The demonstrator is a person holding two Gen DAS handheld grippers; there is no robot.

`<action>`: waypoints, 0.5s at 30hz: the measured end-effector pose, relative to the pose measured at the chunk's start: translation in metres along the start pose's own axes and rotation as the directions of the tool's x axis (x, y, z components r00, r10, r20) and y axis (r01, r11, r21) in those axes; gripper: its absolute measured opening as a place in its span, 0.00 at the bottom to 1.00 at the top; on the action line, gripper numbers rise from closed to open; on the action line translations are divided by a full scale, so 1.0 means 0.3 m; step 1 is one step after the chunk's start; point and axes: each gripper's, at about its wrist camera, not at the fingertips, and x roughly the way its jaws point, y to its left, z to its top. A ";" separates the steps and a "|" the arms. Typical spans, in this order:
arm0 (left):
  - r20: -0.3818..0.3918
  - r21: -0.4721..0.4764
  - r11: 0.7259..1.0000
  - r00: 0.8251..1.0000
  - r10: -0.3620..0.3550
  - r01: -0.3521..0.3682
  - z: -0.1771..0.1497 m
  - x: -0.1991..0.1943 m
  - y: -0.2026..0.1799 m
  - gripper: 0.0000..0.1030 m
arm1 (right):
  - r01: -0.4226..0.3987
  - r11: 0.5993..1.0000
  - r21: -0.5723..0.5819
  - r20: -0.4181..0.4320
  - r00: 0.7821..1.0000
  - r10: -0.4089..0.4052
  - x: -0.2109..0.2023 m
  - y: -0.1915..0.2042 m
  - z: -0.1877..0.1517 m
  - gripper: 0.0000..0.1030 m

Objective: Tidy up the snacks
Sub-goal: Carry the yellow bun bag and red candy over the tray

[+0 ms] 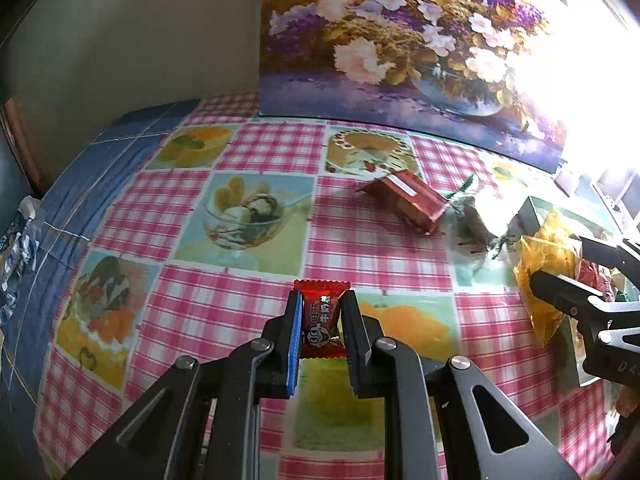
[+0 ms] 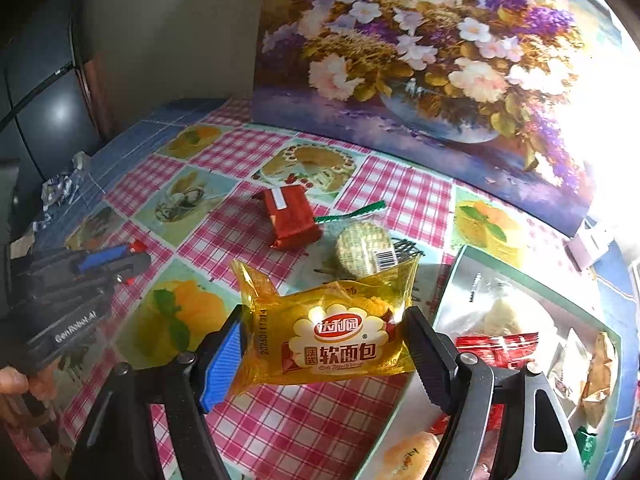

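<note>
Grippers fill the foreground of both wrist views. Nearest, the left gripper (image 1: 320,320) is clamped tight on a small red wrapped candy (image 1: 321,320), held above the pink checked tablecloth (image 1: 240,300). The right gripper (image 2: 324,344) stands wider, its pads pressing both ends of a yellow soft-bread packet (image 2: 332,332), held just left of a tray (image 2: 460,276) of assorted wrapped snacks. Beyond the packet, a round wafer in clear wrap (image 2: 364,252) lies on the cloth, with a red snack packet (image 2: 290,216) just beside it. Farthest back, a flower painting (image 2: 420,52) leans against the wall.
</note>
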 end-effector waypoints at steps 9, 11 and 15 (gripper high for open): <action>0.006 0.071 0.997 1.000 0.002 -0.002 0.054 -0.048 -0.135 0.19 | -0.015 0.996 0.087 0.072 0.997 0.009 -0.081 -0.100 -0.005 0.77; 0.002 0.084 0.996 1.000 0.003 -0.003 0.065 -0.056 -0.166 0.19 | -0.010 0.993 0.118 0.104 0.995 -0.002 -0.111 -0.139 -0.005 0.77; -0.001 0.110 0.994 1.000 0.014 -0.014 0.083 -0.075 -0.220 0.19 | 0.014 0.981 0.192 0.158 0.986 -0.045 -0.156 -0.232 -0.018 0.77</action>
